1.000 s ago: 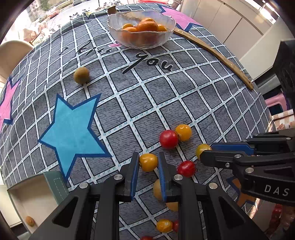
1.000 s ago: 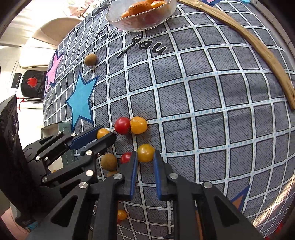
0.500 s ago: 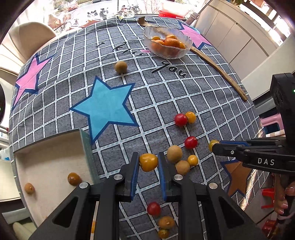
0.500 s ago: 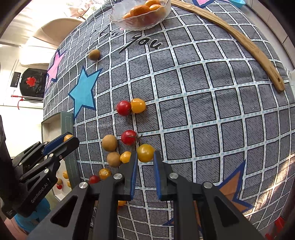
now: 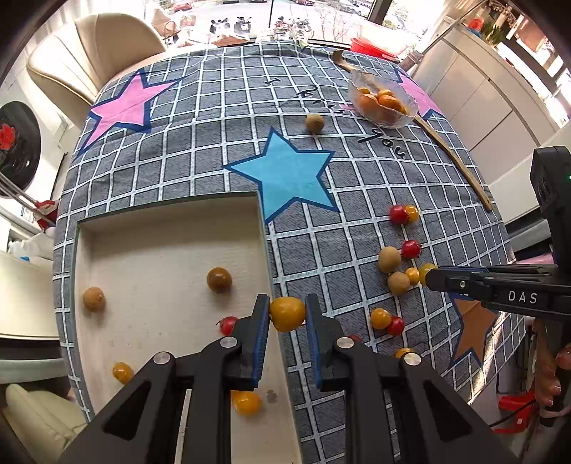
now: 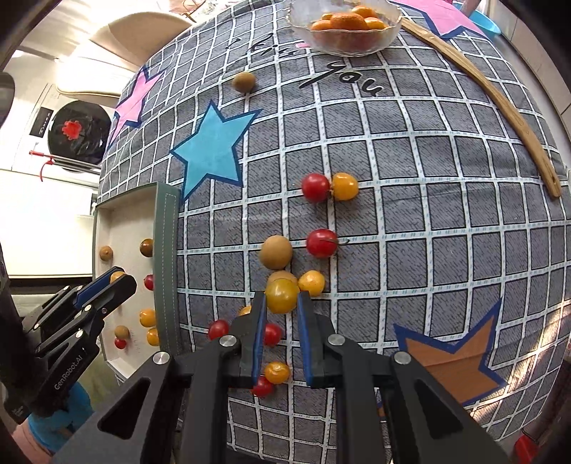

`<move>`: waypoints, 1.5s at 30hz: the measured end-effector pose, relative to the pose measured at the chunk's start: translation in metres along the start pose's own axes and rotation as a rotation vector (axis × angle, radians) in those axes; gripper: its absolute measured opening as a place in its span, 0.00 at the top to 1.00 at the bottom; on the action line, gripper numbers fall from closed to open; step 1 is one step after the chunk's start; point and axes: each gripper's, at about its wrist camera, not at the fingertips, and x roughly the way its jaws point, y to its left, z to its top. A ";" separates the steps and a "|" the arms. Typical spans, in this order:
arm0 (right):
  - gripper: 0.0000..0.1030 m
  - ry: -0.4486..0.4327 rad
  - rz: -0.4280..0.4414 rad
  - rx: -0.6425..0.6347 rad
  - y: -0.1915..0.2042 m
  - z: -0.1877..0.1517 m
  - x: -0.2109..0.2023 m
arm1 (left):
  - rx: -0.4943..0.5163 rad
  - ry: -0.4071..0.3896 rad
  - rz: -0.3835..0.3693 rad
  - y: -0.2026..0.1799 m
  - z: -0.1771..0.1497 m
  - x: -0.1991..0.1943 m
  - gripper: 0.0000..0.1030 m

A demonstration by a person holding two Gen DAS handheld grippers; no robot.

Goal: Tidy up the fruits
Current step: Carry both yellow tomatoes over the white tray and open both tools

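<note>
My left jaws are clenched on a yellow cherry tomato, now carried clear of the loose pile and hanging over the right wall of the cream tray; a second ago this view showed mostly cloth, with the tray only at its 8 o'clock corner. My right jaws grasp a second yellow tomato, lifted off the cloth and held above the cluster it came from. I judge both fruits ready for delivery, the left one first.

In the tray lie a brown longan at 9 o'clock, a darker brown fruit near centre, a red cherry tomato and two yellow ones toward 6 o'clock.

On the counter, right of the tray, loose fruit remains: a red-and-yellow pair at 1 o'clock of my right jaws, a longan beside a red tomato, more red and yellow ones beneath my fingers. A lone longan sits far toward 11 o'clock, near the glass bowl of oranges. A wooden stick lies along the far right.

Obstruction: the tray's raised wall lies in the release path; resting fruit may roll if struck.
</note>
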 end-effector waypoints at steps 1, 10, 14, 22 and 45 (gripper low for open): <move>0.82 0.001 -0.001 -0.011 0.006 0.000 0.001 | -0.010 -0.003 0.003 0.005 -0.002 -0.002 0.79; 0.82 0.016 0.003 -0.116 0.060 -0.001 0.008 | -0.106 -0.024 0.031 0.048 -0.027 -0.017 0.79; 0.82 0.020 0.011 -0.161 0.085 0.000 0.012 | -0.146 -0.024 0.047 0.066 -0.036 -0.019 0.79; 0.82 0.036 0.024 -0.236 0.129 0.011 0.029 | -0.210 -0.019 0.083 0.096 -0.034 -0.008 0.79; 0.82 0.067 -0.057 -0.253 0.169 0.073 0.111 | -0.246 0.054 0.161 0.125 -0.019 0.049 0.79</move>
